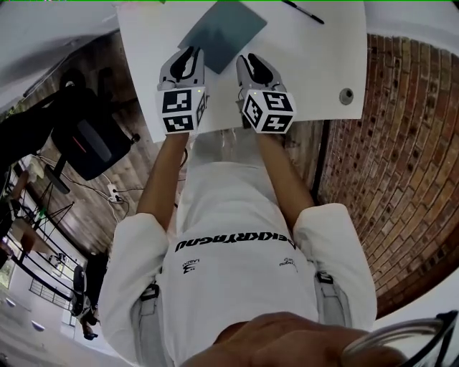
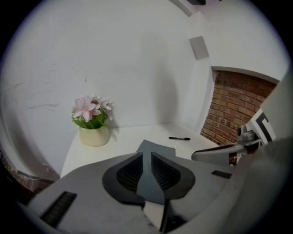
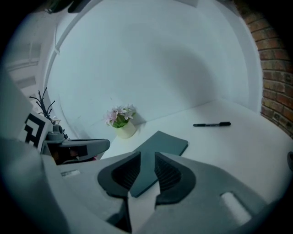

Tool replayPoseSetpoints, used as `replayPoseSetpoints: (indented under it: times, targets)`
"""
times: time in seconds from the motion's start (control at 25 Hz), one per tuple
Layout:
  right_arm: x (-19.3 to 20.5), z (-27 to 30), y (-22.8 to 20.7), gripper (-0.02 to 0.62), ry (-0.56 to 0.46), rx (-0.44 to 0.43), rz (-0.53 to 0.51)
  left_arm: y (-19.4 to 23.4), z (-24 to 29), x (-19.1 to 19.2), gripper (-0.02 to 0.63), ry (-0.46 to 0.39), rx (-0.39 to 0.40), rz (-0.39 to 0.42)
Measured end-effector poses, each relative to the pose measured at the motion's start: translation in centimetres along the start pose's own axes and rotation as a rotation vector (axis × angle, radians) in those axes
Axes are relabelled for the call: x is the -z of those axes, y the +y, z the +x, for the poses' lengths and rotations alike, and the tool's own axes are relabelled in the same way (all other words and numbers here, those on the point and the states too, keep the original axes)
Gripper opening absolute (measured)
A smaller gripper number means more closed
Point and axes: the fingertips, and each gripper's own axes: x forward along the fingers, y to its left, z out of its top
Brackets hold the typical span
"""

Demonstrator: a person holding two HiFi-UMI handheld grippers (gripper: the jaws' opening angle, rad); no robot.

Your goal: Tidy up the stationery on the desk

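tabletop (image 1: 315, 64): white | notebook (image 1: 222, 32): dark grey, flat mid-tabletop, near corner between my grippers | left gripper (image 2: 146, 157): near edge, jaws a narrow slit apart, holding nothing | right gripper (image 3: 147, 157): same, empty | flower pot (image 2: 94, 135): far-left corner | pen (image 1: 303, 11): far edge, right

Top centre of frame: grey notebook (image 1: 224, 30) lying on white desk (image 1: 315, 64), black pen (image 1: 303, 11) at upper right. Just below, left gripper (image 1: 191, 54) and right gripper (image 1: 249, 60) side by side at notebook's near edge.
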Motion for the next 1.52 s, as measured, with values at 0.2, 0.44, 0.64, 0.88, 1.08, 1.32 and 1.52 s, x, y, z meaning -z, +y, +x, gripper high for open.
replayPoseSetpoints:
  times: [0.2, 0.44, 0.64, 0.88, 1.08, 1.32, 1.52]
  targets:
    - [1.8, 2.5, -1.0, 0.092, 0.051, 0.026, 0.054, 2.2, 3.3, 2.1, 0.071, 0.107, 0.003, 0.03]
    - [3.8, 4.4, -1.9, 0.104, 0.106, 0.052, 0.107, 4.6, 6.5, 4.3, 0.071, 0.226, 0.02, 0.074]
    - [5.2, 5.3, -2.2, 0.104, 0.141, 0.063, 0.129, 5.5, 8.4, 5.3, 0.071, 0.287, 0.039, 0.076]
    - [6.1, 6.1, -2.4, 0.109, 0.173, 0.067, 0.156, 6.3, 9.9, 5.6, 0.071, 0.351, 0.074, 0.079]
    - [6.6, 6.5, -2.6, 0.114, 0.194, 0.064, 0.189, 6.3, 10.2, 6.0, 0.071, 0.397, 0.121, 0.053]
    - [7.2, 7.0, -2.8, 0.097, 0.207, 0.05, 0.196, 6.0, 9.9, 6.4, 0.071, 0.439, 0.207, -0.007]
    - [6.5, 6.8, -4.0, 0.089, 0.207, 0.037, 0.192, 4.8, 9.1, 7.5, 0.071, 0.485, 0.242, -0.023]
